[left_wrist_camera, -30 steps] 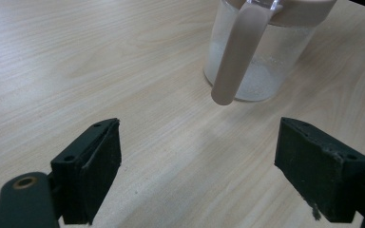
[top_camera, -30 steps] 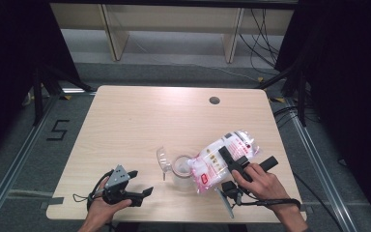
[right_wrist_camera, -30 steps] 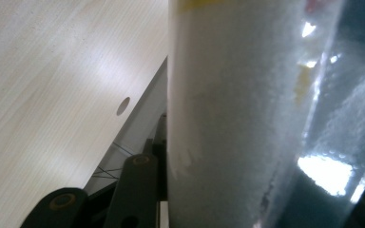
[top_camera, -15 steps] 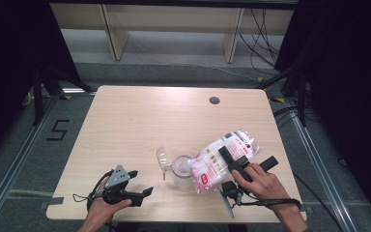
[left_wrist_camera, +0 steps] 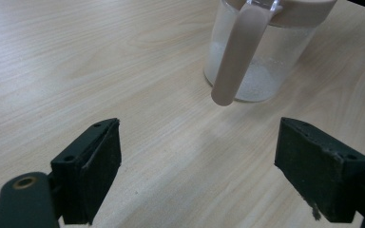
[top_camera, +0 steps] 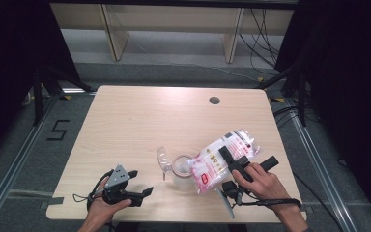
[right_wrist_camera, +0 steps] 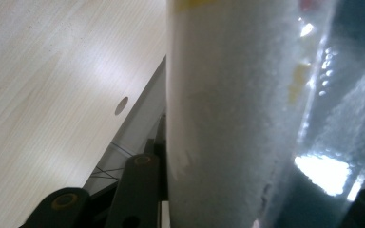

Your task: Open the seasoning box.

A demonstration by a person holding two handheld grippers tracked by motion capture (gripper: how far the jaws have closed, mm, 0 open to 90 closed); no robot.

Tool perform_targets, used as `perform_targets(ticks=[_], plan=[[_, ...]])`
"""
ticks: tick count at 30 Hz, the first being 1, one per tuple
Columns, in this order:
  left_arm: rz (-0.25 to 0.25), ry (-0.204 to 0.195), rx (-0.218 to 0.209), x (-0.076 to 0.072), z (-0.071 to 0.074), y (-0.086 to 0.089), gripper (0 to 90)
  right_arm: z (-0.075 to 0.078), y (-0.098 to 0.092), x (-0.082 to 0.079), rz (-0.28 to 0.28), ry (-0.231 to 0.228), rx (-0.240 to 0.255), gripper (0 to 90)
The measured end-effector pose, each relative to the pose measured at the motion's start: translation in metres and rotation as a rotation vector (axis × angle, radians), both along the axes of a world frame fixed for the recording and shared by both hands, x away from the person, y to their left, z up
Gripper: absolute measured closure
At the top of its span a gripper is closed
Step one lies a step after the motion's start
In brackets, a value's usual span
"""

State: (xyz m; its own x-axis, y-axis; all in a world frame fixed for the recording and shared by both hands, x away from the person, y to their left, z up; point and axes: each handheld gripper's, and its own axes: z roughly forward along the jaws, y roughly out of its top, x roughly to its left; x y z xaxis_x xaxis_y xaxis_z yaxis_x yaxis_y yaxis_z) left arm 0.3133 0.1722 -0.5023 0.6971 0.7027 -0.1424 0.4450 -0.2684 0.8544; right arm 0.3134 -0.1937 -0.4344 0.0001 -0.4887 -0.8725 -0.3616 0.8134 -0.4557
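A clear plastic bag of white grains point(top_camera: 222, 157) with pink print lies tilted, its lower end over the mouth of a clear jar point(top_camera: 179, 166). My right gripper point(top_camera: 249, 159) is shut on the bag's upper part. In the right gripper view the bag point(right_wrist_camera: 228, 118) stands between the jaws, close up. The jar point(left_wrist_camera: 261, 61) has a beige rim and a beige strap point(left_wrist_camera: 237, 57) hanging down its side, and a few white grains lie in its bottom. Its clear lid point(top_camera: 163, 158) is swung open to the left. My left gripper point(top_camera: 141, 182) rests open at the front left, jaws toward the jar point(left_wrist_camera: 209, 161).
The light wooden table point(top_camera: 140, 125) has a round cable hole point(top_camera: 214, 100) at the far right. Black metal stands and cables lie on the floor to either side. A floor mark "5" point(top_camera: 58, 129) sits left of the table.
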Motion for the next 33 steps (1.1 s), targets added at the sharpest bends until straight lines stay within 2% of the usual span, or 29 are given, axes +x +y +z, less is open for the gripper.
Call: perform_targets(ticks=[13,14,15,17,21,24,33], plan=[[0.0,-0.001,0.001,0.0,0.0001,0.0002,15.2,0.0029,-0.0007,-0.0012,0.003,-0.012,0.002,69.0],[0.0,-0.001,0.001,0.0,0.0001,0.0002,15.2,0.006,-0.0001,-0.0019,-0.007,-0.018,-0.036,69.0],[0.0,-0.001,0.001,0.0,0.0001,0.0002,15.2,0.0063,-0.0001,-0.0021,-0.008,-0.018,-0.038,69.0],[0.001,-0.002,0.001,0.0,0.0001,0.0002,15.2,0.0054,-0.0005,-0.0022,-0.003,-0.009,-0.014,69.1],[0.001,-0.002,0.003,0.0002,0.0003,0.0003,15.2,0.0069,0.0005,-0.003,-0.005,-0.005,-0.024,69.1],[0.002,-0.003,0.002,0.0001,0.0005,0.0003,15.2,0.0069,0.0019,-0.0037,-0.008,-0.002,-0.05,69.2],[0.001,-0.002,0.002,0.0001,0.0003,0.0002,15.2,0.0075,0.001,-0.0026,-0.009,0.006,-0.046,69.4]])
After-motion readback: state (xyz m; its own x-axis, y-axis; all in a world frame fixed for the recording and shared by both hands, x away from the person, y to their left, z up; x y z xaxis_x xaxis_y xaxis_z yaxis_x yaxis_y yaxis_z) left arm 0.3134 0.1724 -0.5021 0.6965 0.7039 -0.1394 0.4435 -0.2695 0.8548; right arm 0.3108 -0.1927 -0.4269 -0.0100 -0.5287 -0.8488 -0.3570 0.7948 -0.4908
